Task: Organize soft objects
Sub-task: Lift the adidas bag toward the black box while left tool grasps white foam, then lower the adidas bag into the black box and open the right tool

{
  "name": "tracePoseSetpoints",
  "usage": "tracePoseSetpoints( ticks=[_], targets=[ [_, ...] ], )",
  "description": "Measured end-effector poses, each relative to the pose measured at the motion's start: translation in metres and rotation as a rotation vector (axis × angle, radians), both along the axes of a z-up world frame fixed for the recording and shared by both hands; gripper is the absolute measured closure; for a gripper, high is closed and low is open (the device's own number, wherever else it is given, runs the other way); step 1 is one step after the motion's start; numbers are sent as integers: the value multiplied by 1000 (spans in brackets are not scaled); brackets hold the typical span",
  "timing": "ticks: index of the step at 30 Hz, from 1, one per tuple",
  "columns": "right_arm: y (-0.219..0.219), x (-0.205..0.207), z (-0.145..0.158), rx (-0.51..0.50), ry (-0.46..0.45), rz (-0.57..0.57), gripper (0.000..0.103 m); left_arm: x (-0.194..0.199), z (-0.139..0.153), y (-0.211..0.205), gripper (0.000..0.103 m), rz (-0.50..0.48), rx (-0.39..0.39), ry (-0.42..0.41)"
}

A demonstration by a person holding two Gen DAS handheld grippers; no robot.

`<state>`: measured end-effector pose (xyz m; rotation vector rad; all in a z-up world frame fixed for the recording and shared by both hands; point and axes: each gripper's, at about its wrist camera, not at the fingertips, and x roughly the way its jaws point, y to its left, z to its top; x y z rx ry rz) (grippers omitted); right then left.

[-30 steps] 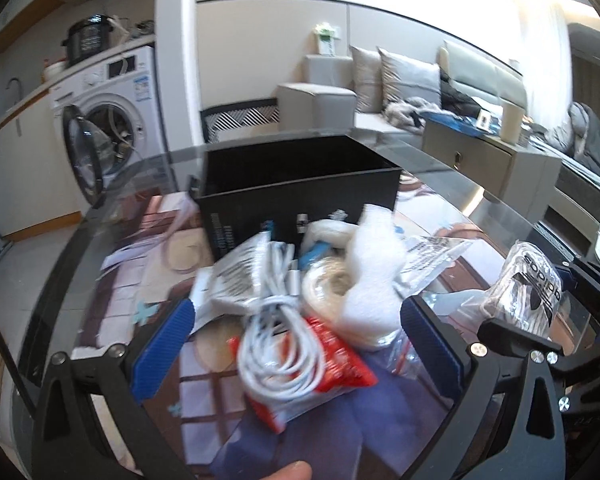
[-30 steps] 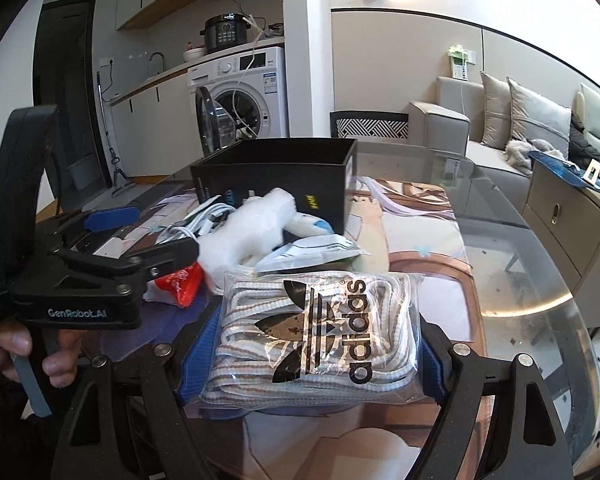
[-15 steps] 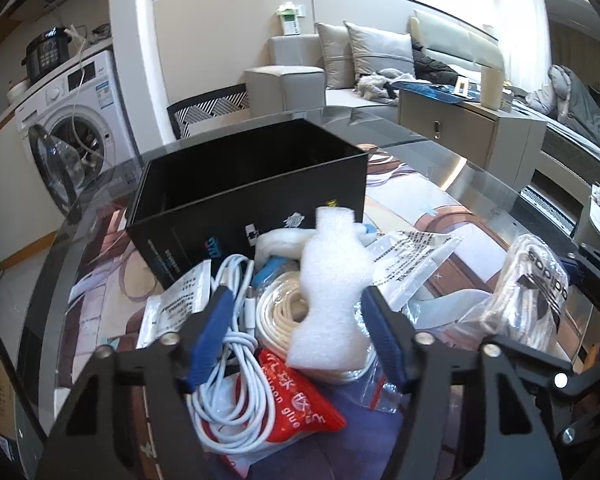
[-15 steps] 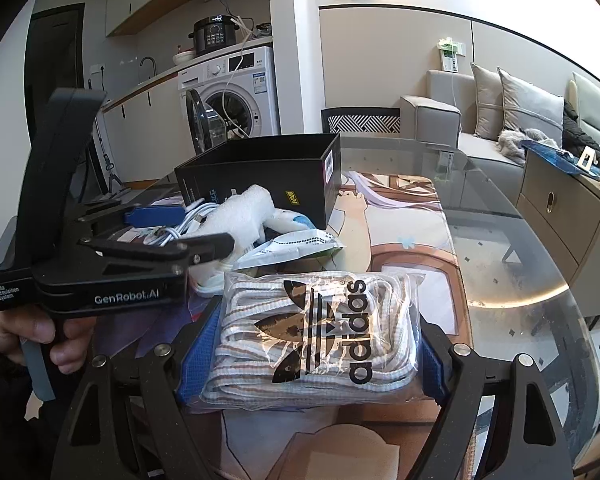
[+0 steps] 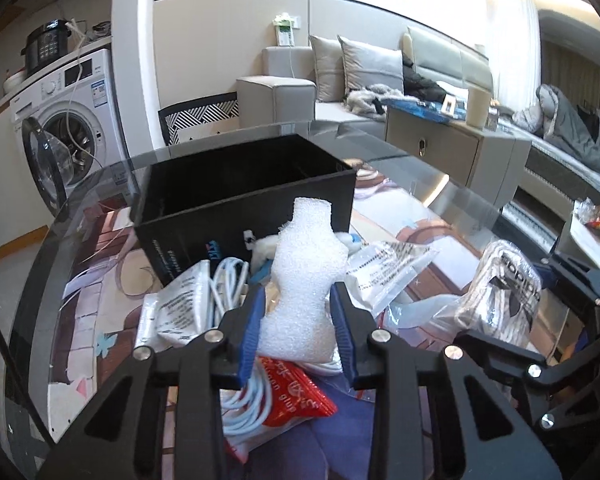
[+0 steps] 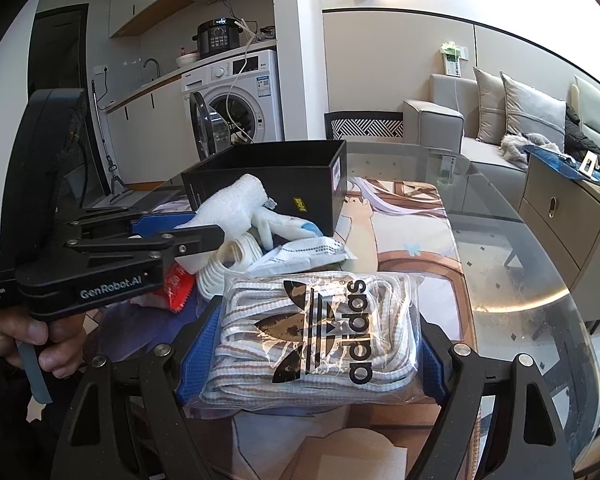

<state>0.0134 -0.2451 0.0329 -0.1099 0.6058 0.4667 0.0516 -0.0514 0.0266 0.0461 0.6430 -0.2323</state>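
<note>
A white foam piece (image 5: 304, 280) stands upright between the blue pads of my left gripper (image 5: 298, 300), which is shut on it above the pile. From the right wrist view the same foam piece (image 6: 236, 204) pokes out of the left gripper (image 6: 188, 236) toward the open black box (image 6: 268, 176). My right gripper (image 6: 312, 336) is shut on a clear Adidas bag (image 6: 316, 332) of white striped fabric, its pads pressing both sides. That bag (image 5: 504, 292) also shows at the right of the left wrist view. The black box (image 5: 240, 192) sits just behind the pile.
The pile on the glass table (image 5: 452, 200) holds a white cable (image 5: 228, 280), a red packet (image 5: 292, 396), printed plastic bags (image 5: 384, 268) and a cream coil (image 6: 216, 276). A person's hand (image 6: 32, 340) grips the left tool. A patterned mat (image 6: 412, 232) lies under it all.
My left gripper went from wide open around the pile to shut on the white foam piece. The right gripper kept its hold on the Adidas bag and stayed put.
</note>
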Motion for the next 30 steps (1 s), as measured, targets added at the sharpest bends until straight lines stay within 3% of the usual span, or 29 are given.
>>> tracePoseSetpoints(
  ticks=[7,15,30],
  targets=[
    [16,2,20,-12,-38,31,20,-11,22,31,71,51,-94,-27],
    [42,26,46,-41,-72,78,19,-10,41,47,71,99,-93,-71],
    [72,103,76,-46,-65,50,19,38,49,62,71,167,-117,-46]
  ],
)
